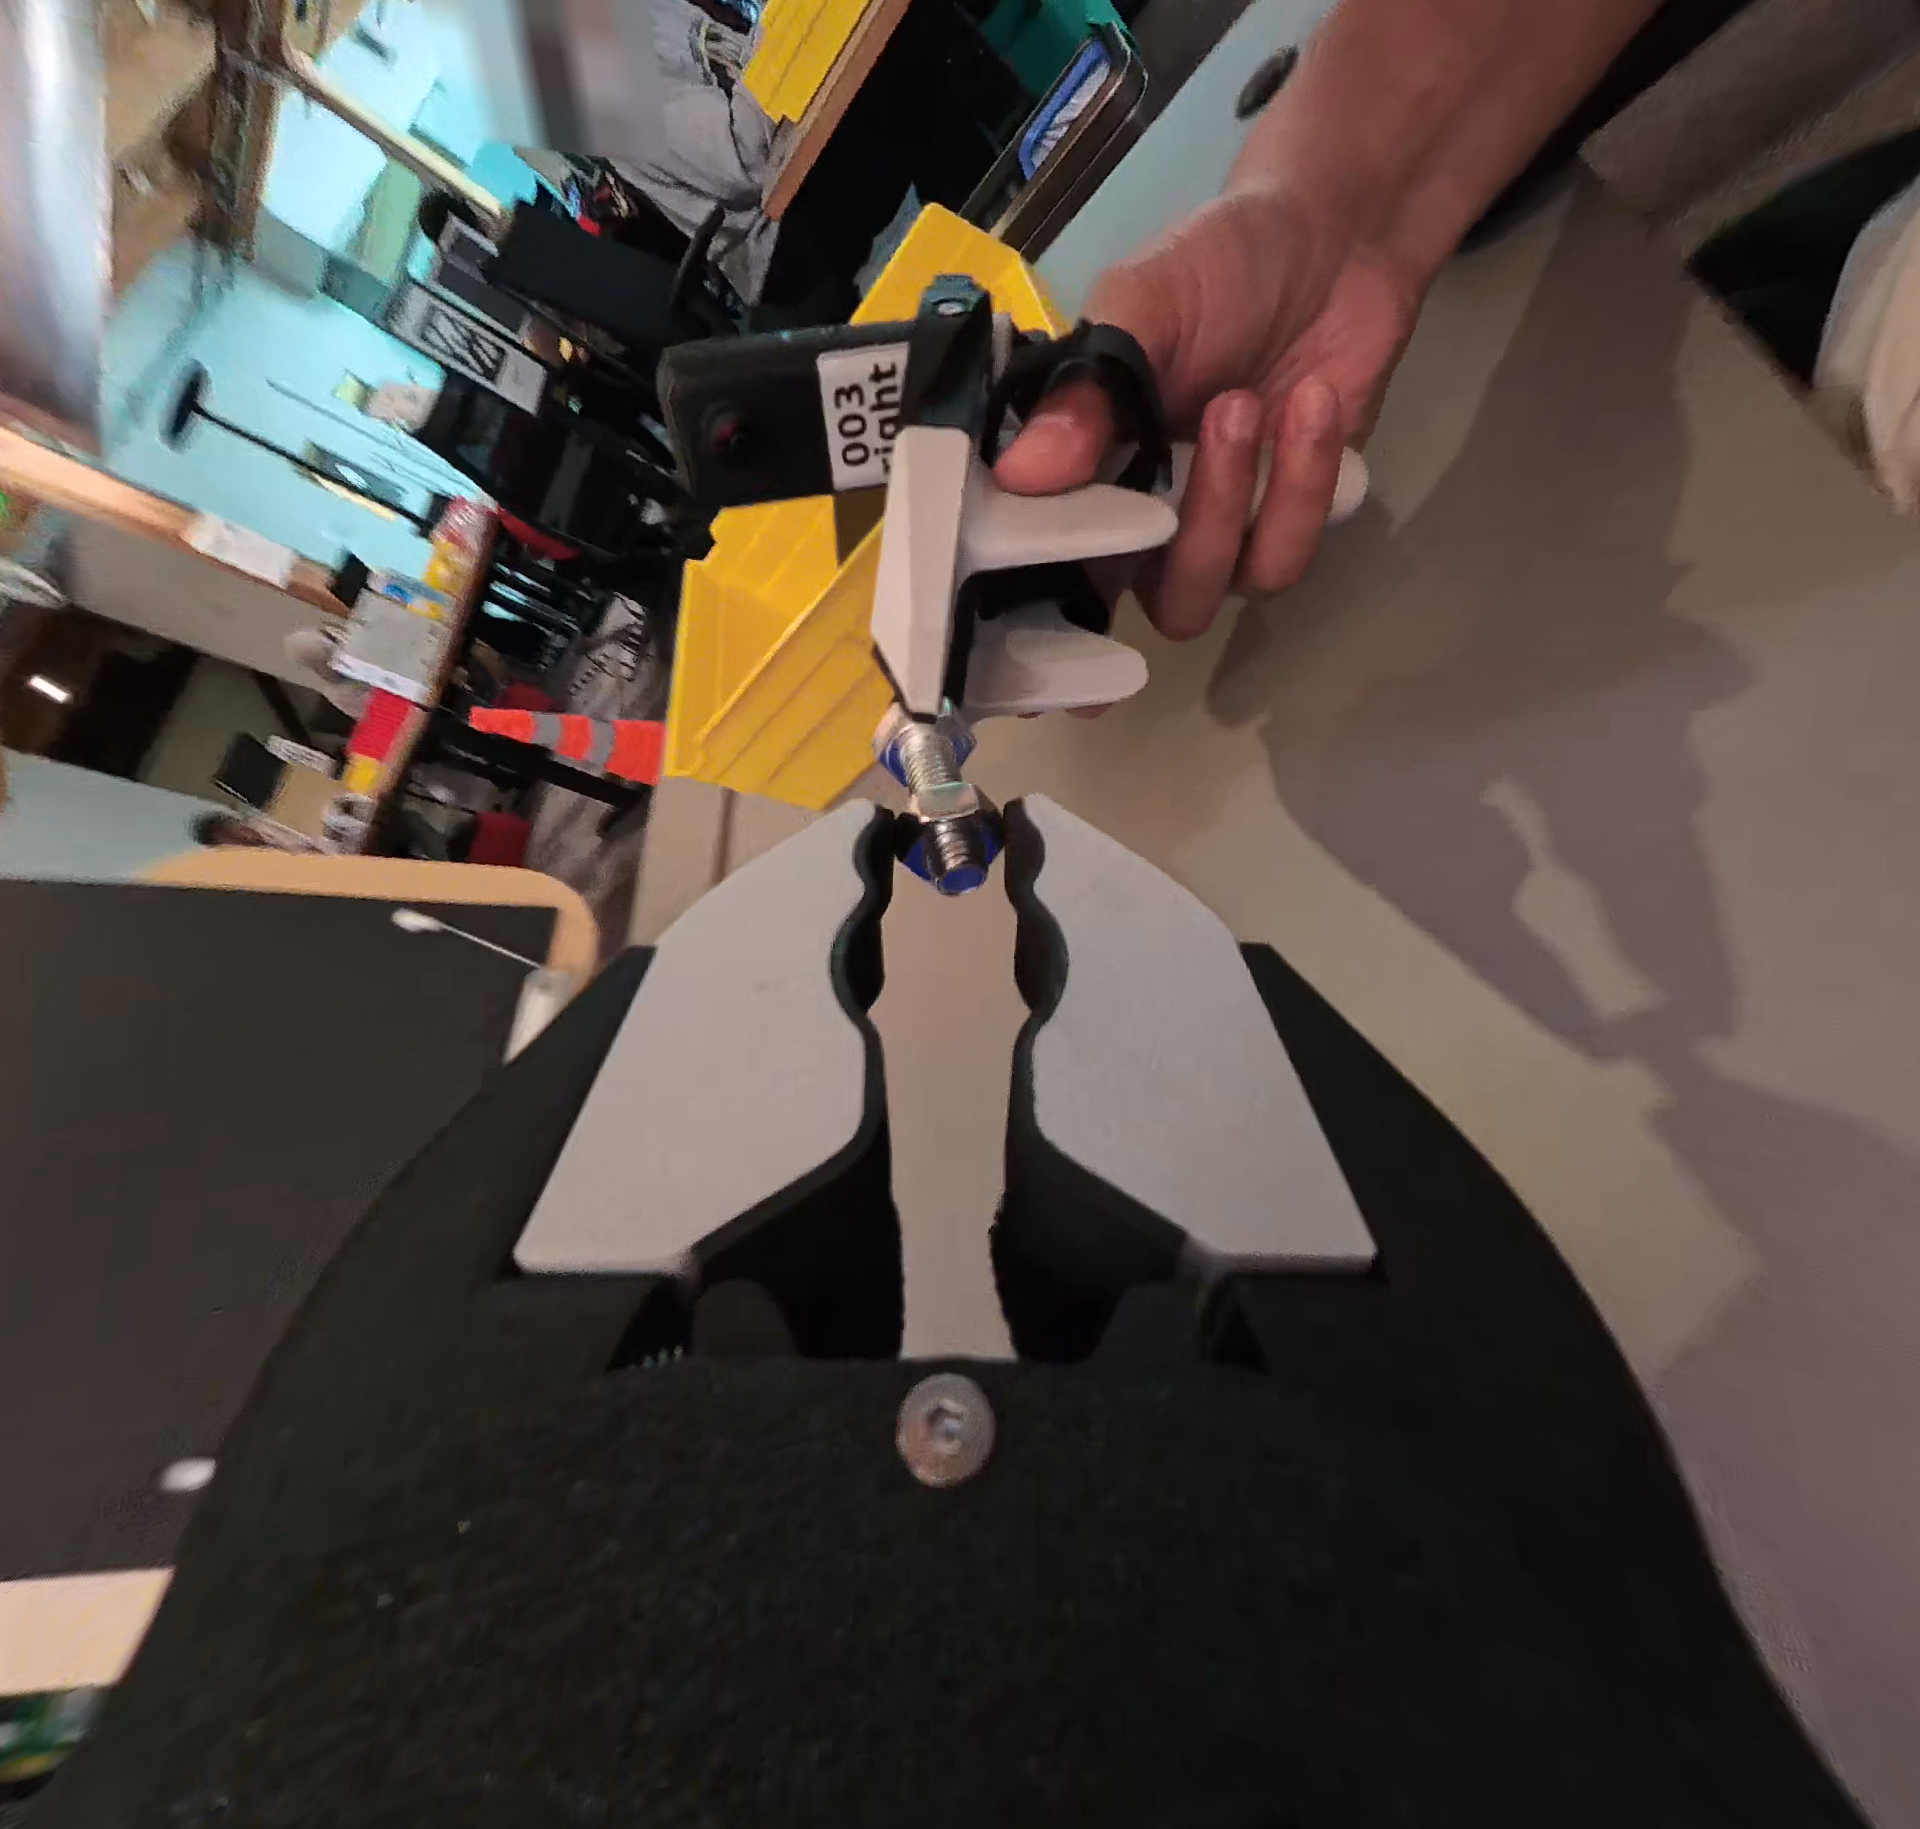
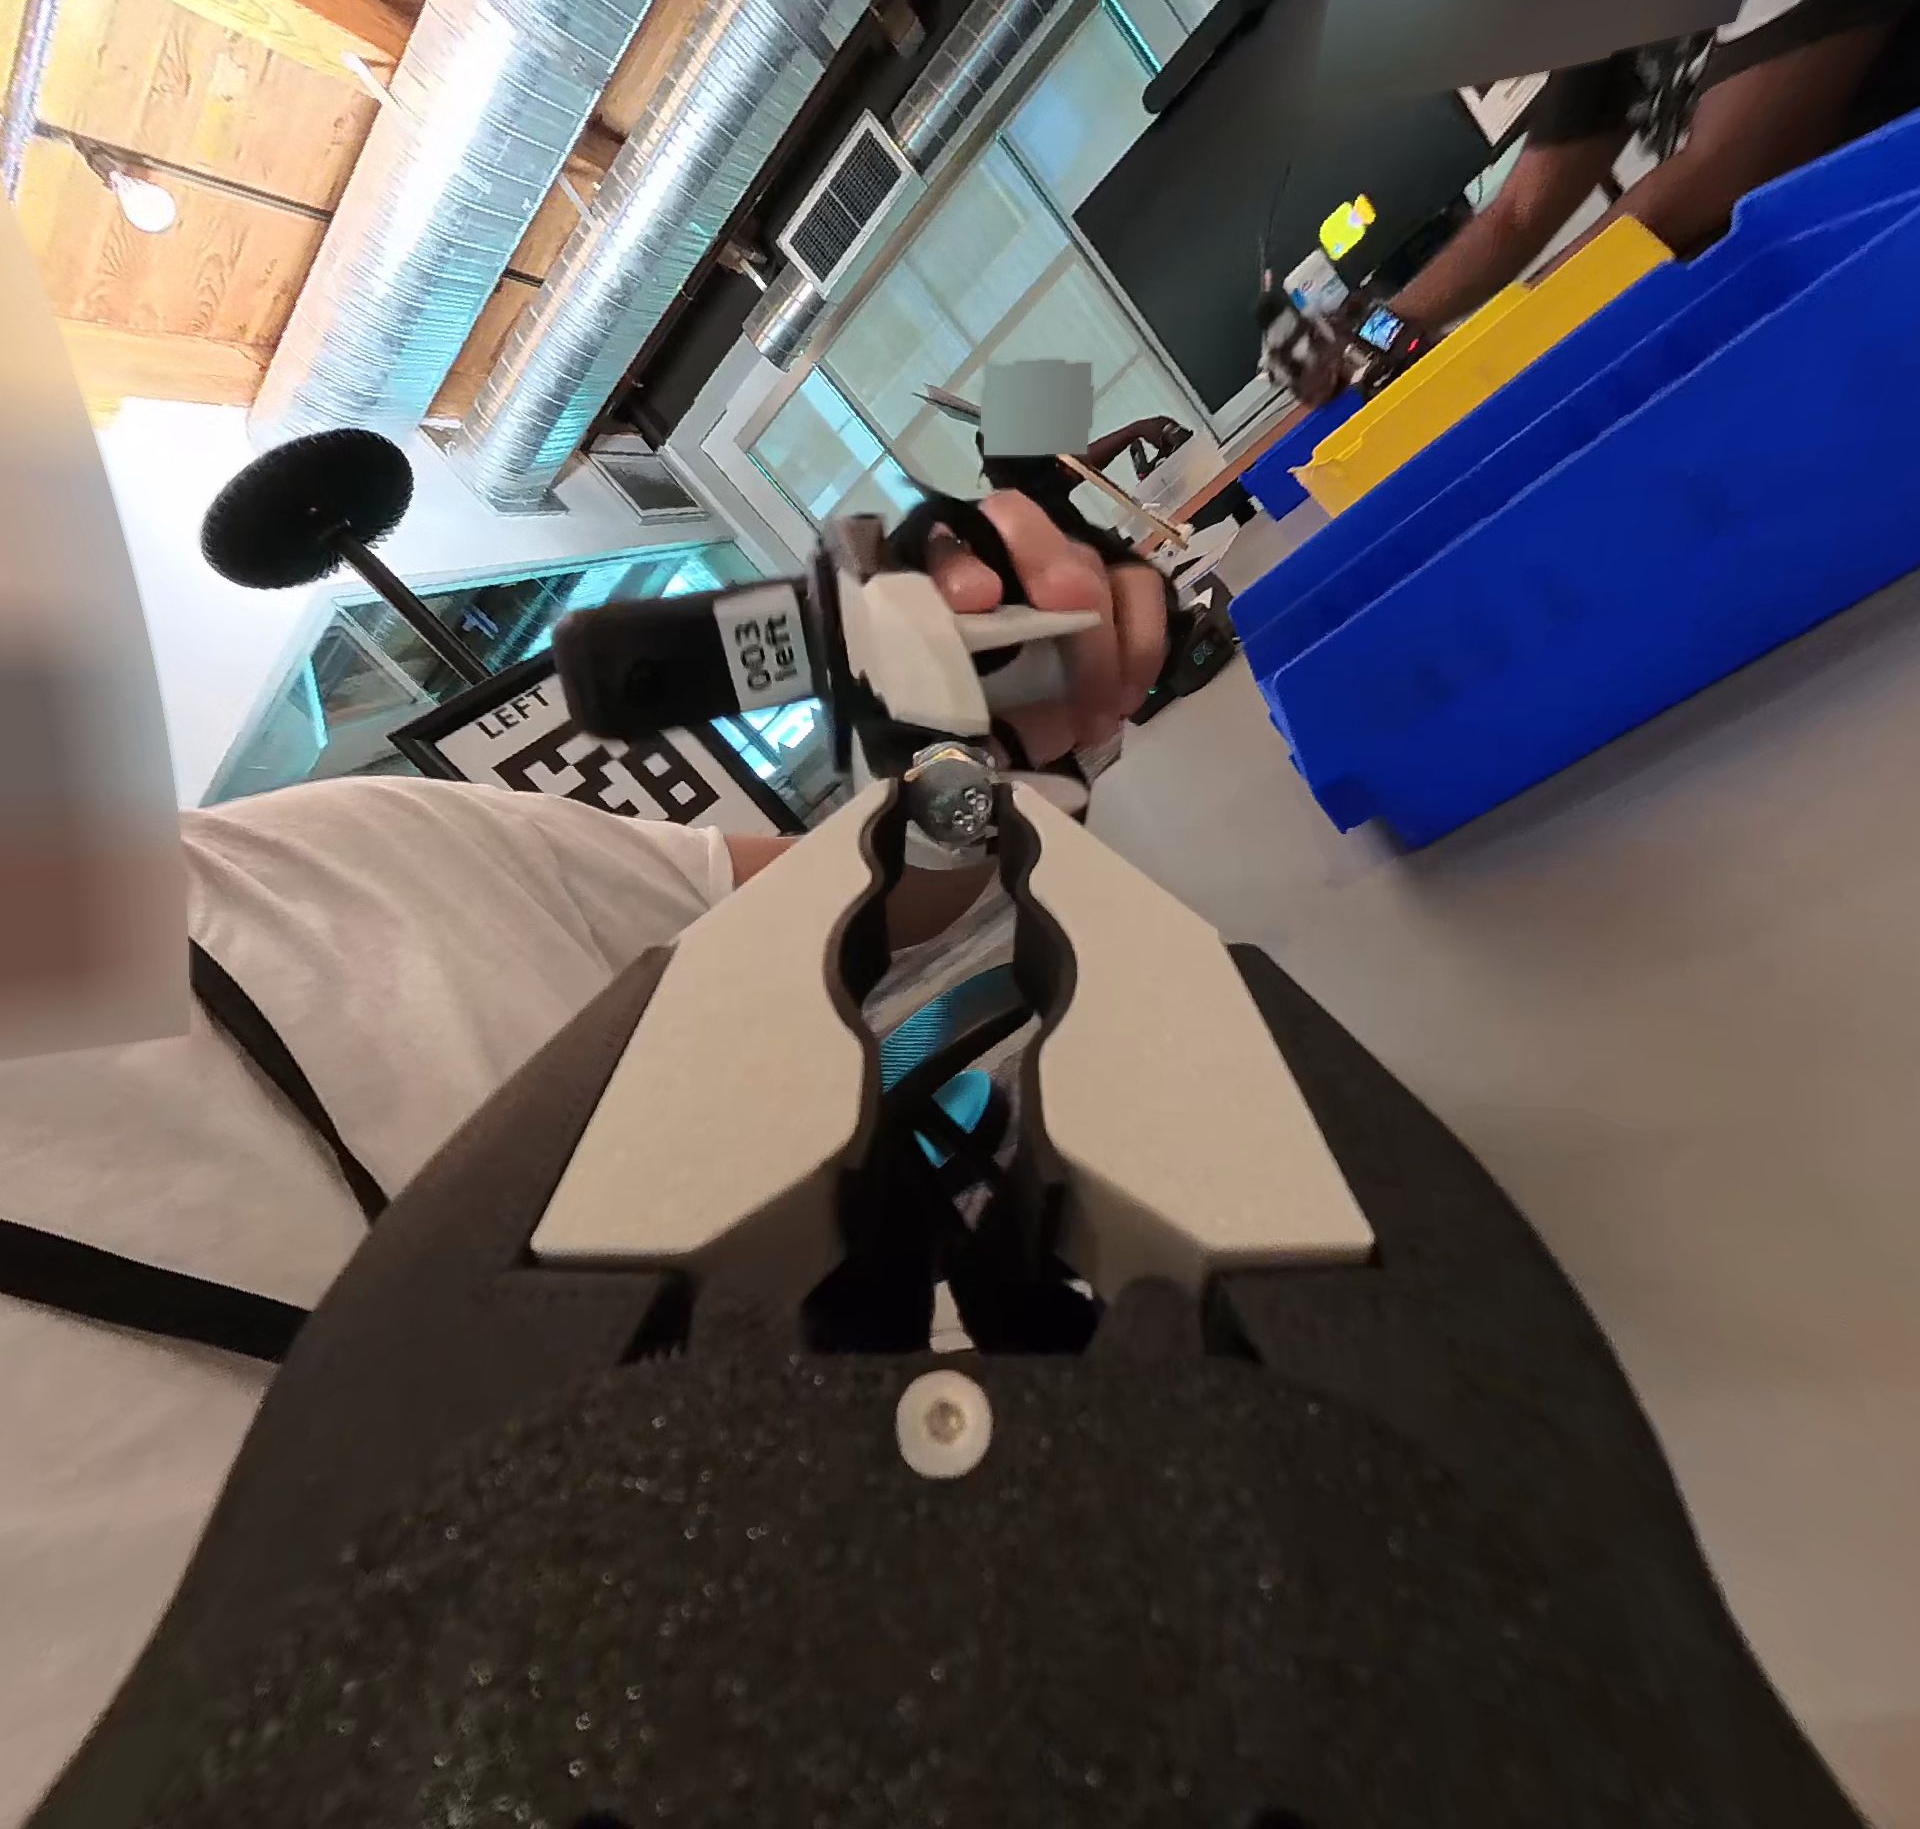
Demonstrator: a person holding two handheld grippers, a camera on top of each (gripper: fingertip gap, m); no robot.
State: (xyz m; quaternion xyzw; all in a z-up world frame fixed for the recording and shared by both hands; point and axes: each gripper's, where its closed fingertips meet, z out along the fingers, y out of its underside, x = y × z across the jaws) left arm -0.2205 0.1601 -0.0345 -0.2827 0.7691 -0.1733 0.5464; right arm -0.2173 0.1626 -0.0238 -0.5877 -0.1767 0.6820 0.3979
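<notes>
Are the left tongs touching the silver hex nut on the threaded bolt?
Touching. The left wrist view shows the left tongs closed against the sides of the silver hex nut on the threaded bolt, without visible gap.

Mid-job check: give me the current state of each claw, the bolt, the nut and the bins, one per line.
Left claw: closed on the nut's flats.
Right claw: shut on the bolt head.
Bolt: held in the air, between both claws.
Nut: threaded partway along the bolt.
Yellow bin: tipped in this tilted view; contents hidden.
Blue bin: on the table; inside unseen.
</notes>
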